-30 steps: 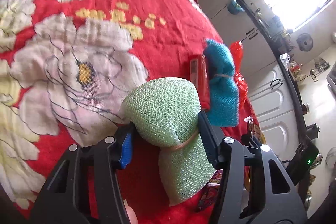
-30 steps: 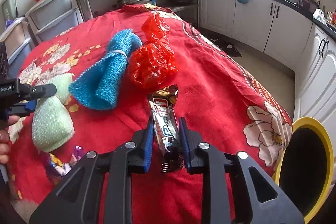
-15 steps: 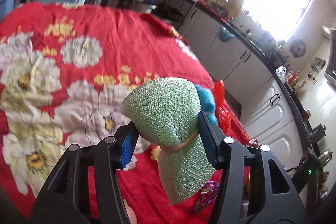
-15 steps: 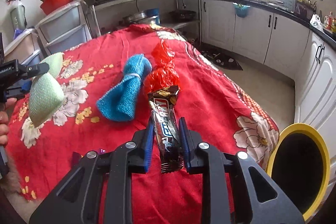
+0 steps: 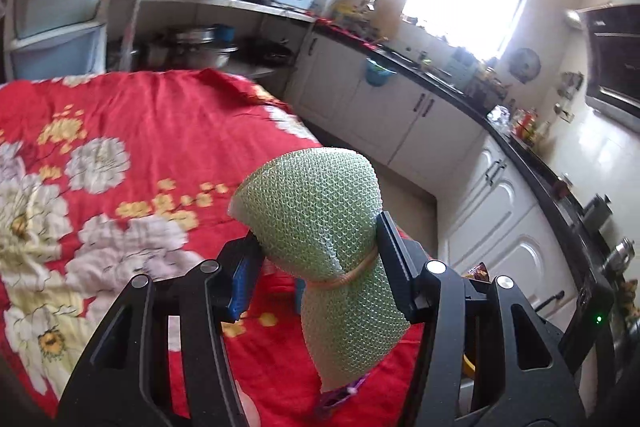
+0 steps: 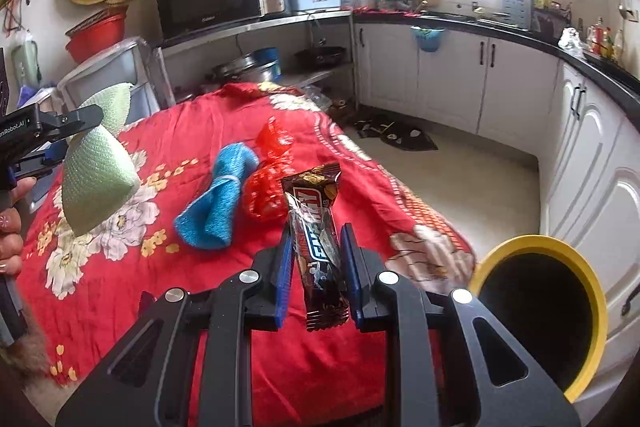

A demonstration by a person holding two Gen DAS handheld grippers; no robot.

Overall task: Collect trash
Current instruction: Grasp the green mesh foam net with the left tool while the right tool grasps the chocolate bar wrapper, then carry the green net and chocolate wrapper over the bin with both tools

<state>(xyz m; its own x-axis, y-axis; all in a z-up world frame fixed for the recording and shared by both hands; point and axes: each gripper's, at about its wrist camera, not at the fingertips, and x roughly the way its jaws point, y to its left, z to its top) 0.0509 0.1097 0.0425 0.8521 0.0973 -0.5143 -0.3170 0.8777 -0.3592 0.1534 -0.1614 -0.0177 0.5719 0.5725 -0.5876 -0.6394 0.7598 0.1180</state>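
Left wrist view first: the left gripper (image 5: 320, 259) has its jaws clamped on a green mesh bundle (image 5: 320, 227) right at the rubber-banded waist, held up off the red floral cloth (image 5: 120, 155); the bottom half hangs loose toward 6 o'clock, so my guess is it could slip through if the band slides; no readable writing here.

Right wrist view: the right gripper (image 6: 314, 267) has its jaws narrow, pinching a chocolate bar wrapper (image 6: 316, 243) by its sides; the yellow-rimmed bin (image 6: 540, 307) sits at 4 o'clock; a blue mesh bundle (image 6: 220, 203) and red plastic bag (image 6: 268, 179) lie on the cloth at 11 o'clock; the slick wrapper might twist out or miss the rim if dropped early; the wrapper's lettering is too warped to read; the other gripper's body says "Robot.AI", partly cut off.
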